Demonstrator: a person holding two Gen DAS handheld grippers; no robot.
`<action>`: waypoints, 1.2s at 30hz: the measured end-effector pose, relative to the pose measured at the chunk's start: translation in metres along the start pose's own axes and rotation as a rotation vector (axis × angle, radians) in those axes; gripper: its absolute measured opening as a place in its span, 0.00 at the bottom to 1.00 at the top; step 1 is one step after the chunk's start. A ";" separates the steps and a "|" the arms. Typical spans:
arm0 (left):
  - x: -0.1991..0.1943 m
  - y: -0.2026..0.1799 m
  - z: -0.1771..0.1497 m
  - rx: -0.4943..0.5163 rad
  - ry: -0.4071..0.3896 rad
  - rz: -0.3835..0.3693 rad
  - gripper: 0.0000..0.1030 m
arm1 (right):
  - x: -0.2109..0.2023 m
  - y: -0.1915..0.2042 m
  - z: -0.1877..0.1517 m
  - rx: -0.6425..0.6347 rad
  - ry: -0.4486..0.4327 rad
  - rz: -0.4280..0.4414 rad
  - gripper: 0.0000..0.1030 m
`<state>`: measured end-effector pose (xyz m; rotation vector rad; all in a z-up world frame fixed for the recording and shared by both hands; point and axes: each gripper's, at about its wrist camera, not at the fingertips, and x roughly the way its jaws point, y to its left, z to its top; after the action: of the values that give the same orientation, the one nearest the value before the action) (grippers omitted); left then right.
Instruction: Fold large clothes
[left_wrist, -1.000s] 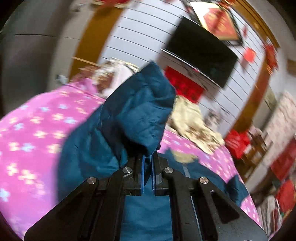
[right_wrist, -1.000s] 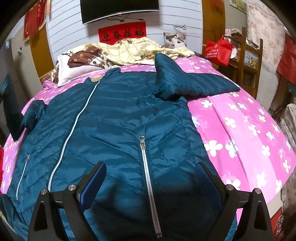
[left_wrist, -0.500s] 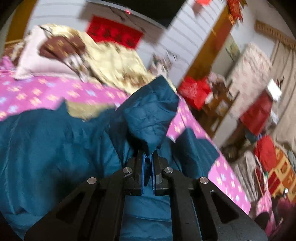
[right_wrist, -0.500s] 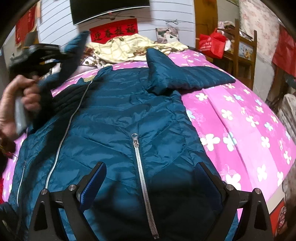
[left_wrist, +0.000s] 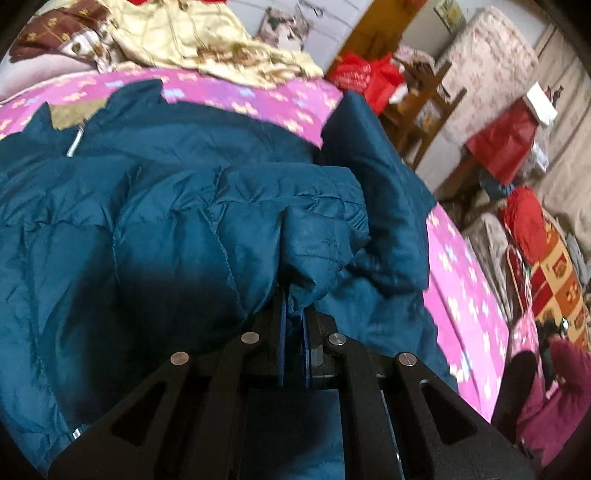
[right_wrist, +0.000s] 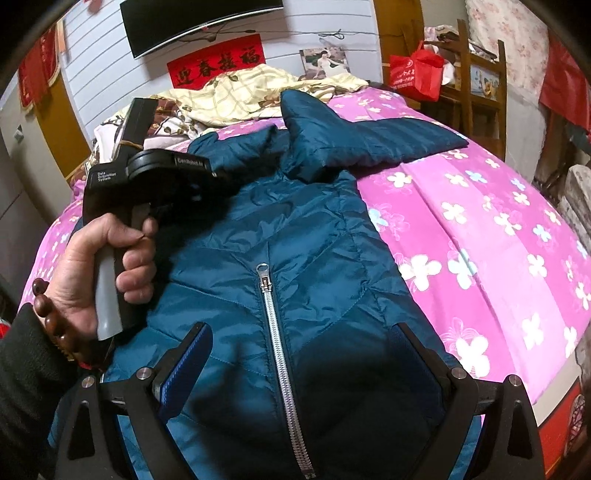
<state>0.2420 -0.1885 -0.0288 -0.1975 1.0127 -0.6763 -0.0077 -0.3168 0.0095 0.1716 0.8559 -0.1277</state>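
left gripper (left_wrist: 293, 325) has its two blue-padded fingers (left_wrist: 281, 332) pressed nearly together, pinching a fold of the sleeve (left_wrist: 314, 236) of the teal quilted jacket (right_wrist: 295, 266). right gripper (right_wrist: 299, 365) is spread wide, with nothing between its fingers (right_wrist: 188, 365); it hangs above the lower front of the jacket, over the zipper (right_wrist: 280, 354).

jacket position: spread front-up across the bed, collar toward the headboard end. the silver zipper runs down the middle of the front. the clamped sleeve lies bunched across the chest of the jacket in the left wrist view. the other sleeve (right_wrist: 388, 136) lies out flat to the side on the pink floral bedsheet (right_wrist: 498, 236), its upper part creased into a raised peak near the shoulder.

left hand (right_wrist: 107, 266): seen from the right wrist view, wrapped around the grey-and-black handle of the left gripper body (right_wrist: 162, 177), over the jacket's left side. a bead bracelet sits at the wrist.

surroundings: a cream patterned quilt (right_wrist: 251, 92) is heaped at the head of the bed. behind it, a red banner (right_wrist: 218, 66) with dark characters hangs on the white panelled wall below a black screen (right_wrist: 195, 14). a red bag (right_wrist: 417, 74) rests by a wooden chair (right_wrist: 480, 77) beside the bed.
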 end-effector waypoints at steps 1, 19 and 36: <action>-0.002 0.000 0.000 -0.003 0.016 0.004 0.08 | 0.001 0.001 0.000 -0.004 0.002 -0.004 0.92; -0.169 0.067 -0.064 -0.173 -0.230 0.092 0.76 | 0.000 0.005 0.001 -0.018 0.008 -0.040 0.92; -0.233 0.199 -0.099 -0.582 -0.361 0.668 0.76 | 0.170 0.031 0.142 0.185 0.205 0.303 0.17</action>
<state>0.1635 0.1229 -0.0042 -0.4436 0.8293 0.2697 0.2131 -0.3225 -0.0256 0.4920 1.0121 0.0974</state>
